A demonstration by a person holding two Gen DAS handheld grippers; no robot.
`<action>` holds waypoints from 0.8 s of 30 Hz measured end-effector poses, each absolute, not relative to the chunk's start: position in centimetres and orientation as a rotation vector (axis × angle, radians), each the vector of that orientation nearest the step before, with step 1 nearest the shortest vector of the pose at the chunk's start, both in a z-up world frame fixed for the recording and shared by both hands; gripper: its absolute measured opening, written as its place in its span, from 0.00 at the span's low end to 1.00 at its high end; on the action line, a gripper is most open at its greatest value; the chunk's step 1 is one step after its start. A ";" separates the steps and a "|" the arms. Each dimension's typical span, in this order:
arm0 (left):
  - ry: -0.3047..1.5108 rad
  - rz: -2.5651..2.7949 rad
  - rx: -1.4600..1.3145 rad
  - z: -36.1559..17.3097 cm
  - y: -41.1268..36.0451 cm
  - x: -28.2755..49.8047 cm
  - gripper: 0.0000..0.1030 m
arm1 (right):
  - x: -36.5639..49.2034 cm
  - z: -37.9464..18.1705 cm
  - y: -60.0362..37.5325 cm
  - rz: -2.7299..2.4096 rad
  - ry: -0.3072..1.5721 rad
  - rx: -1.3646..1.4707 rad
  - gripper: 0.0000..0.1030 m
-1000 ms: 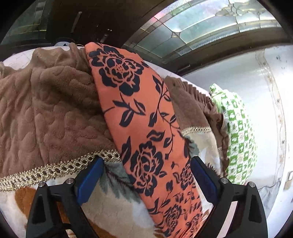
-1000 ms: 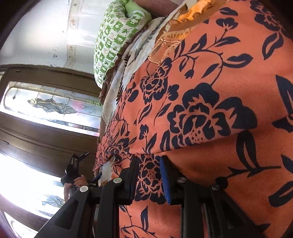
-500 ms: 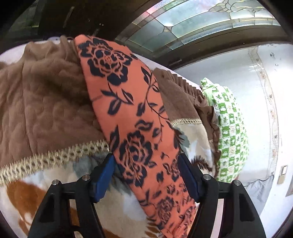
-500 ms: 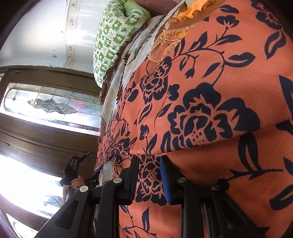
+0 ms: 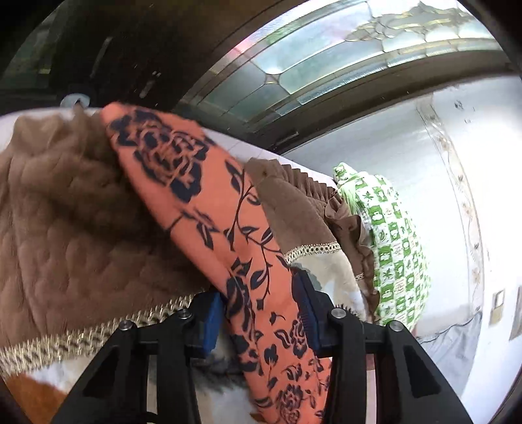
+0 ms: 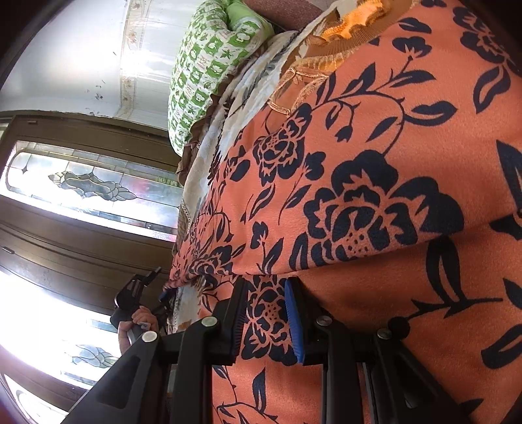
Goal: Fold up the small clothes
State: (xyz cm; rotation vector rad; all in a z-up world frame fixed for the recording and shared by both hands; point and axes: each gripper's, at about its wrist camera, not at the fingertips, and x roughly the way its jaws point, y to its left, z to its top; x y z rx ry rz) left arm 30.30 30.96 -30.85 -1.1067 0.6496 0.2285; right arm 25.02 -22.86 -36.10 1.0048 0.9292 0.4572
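Observation:
An orange garment with dark navy flowers (image 5: 182, 182) lies as a long band over the bedding in the left wrist view. My left gripper (image 5: 259, 313) has its jaws closing around that band, and the blue pads (image 5: 213, 321) touch the cloth on both sides. In the right wrist view the same garment (image 6: 359, 195) fills most of the picture. My right gripper (image 6: 266, 313) is shut on a fold of it near its lower edge. The left gripper (image 6: 140, 296) shows small at the garment's far end, held by a hand (image 6: 137, 326).
A brown quilted blanket with gold trim (image 5: 65, 228) lies left of the garment over a pale flowered bedspread (image 5: 336, 277). A green-and-white pillow (image 5: 391, 234) sits at the far right. A dark door with stained glass (image 5: 326, 49) stands behind. Another orange-brown cloth (image 6: 352, 19) lies beyond.
My left gripper's jaws have come together from wide open until they touch the orange band, and the view has tilted slightly. The right gripper kept its grip and did not move.

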 end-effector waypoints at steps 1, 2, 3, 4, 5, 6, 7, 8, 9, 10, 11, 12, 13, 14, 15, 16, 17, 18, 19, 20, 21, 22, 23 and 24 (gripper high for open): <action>0.654 0.237 -1.081 -30.8 30.9 30.5 0.39 | 25.0 -36.0 -22.8 0.455 0.931 1.003 0.26; 0.664 0.245 -1.062 -31.0 30.9 30.9 0.37 | 25.0 -36.0 -22.9 0.453 0.932 1.005 0.26; 0.683 0.251 -1.057 -31.2 30.9 31.2 0.36 | 25.0 -36.0 -22.9 0.452 0.934 1.007 0.26; 0.701 0.257 -1.060 -31.6 30.9 31.4 0.34 | 25.0 -35.9 -22.9 0.449 0.936 1.008 0.26; 0.720 0.268 -1.062 -32.1 31.0 31.6 0.28 | 24.9 -35.8 -22.9 0.443 0.937 1.004 0.26; 0.732 0.287 -1.054 -32.4 31.0 31.7 0.24 | 24.9 -35.8 -22.9 0.443 0.937 1.004 0.26; 0.738 0.301 -1.047 -32.5 31.1 31.8 0.17 | 24.8 -35.8 -22.9 0.441 0.936 1.000 0.26; 0.740 0.305 -1.051 -32.7 31.2 31.8 0.15 | 24.8 -35.6 -22.9 0.438 0.934 0.994 0.26; 0.736 0.305 -1.054 -32.6 31.2 31.7 0.14 | 24.6 -35.2 -23.0 0.410 0.926 0.961 0.28; 0.737 0.311 -1.043 -32.4 31.1 31.6 0.11 | 24.5 -34.9 -23.1 0.405 0.914 0.955 0.27; 0.740 0.315 -1.024 -32.0 30.9 31.5 0.09 | 24.5 -34.9 -23.1 0.405 0.914 0.955 0.27; 0.738 0.320 -0.995 -31.3 30.4 31.3 0.09 | 24.3 -34.1 -23.5 0.390 0.874 0.944 0.27; 0.721 0.313 -0.967 -30.3 29.6 31.1 0.08 | 24.3 -34.1 -23.5 0.390 0.874 0.944 0.27; 0.694 0.288 -0.932 -29.0 28.7 30.8 0.08 | 24.1 -33.6 -24.0 0.374 0.846 0.939 0.27; 0.666 0.257 -0.879 -27.4 27.5 30.5 0.08 | 24.0 -33.2 -24.4 0.359 0.820 0.936 0.27; 0.644 0.231 -0.813 -25.7 26.0 30.0 0.08 | 23.8 -32.9 -25.1 0.339 0.790 0.938 0.27; 0.622 0.204 -0.750 -24.1 24.3 29.5 0.08 | 23.6 -32.5 -26.0 0.316 0.754 0.954 0.27; 0.596 0.163 -0.673 -22.3 21.9 28.8 0.08 | 23.4 -32.4 -26.8 0.301 0.731 0.971 0.27; 0.584 0.131 -0.619 -21.1 19.9 28.4 0.08 | 22.7 -32.4 -29.0 0.255 0.680 1.024 0.27; 0.578 0.099 -0.567 -20.1 17.8 28.1 0.08 | 22.7 -32.4 -29.0 0.255 0.680 1.024 0.27; 0.577 0.056 -0.512 -19.1 15.2 27.7 0.08 | 22.3 -32.5 -29.9 0.235 0.662 1.051 0.27; 0.578 0.005 -0.470 -18.4 12.7 27.4 0.08 | 21.9 -32.7 -31.0 0.212 0.643 1.085 0.27; 0.579 -0.048 -0.431 -17.8 10.2 27.1 0.08 | 21.4 -32.9 -32.2 0.190 0.618 1.130 0.27; 0.586 -0.114 -0.375 -17.1 6.6 26.7 0.08 | 20.4 -33.1 -34.0 0.160 0.576 1.195 0.27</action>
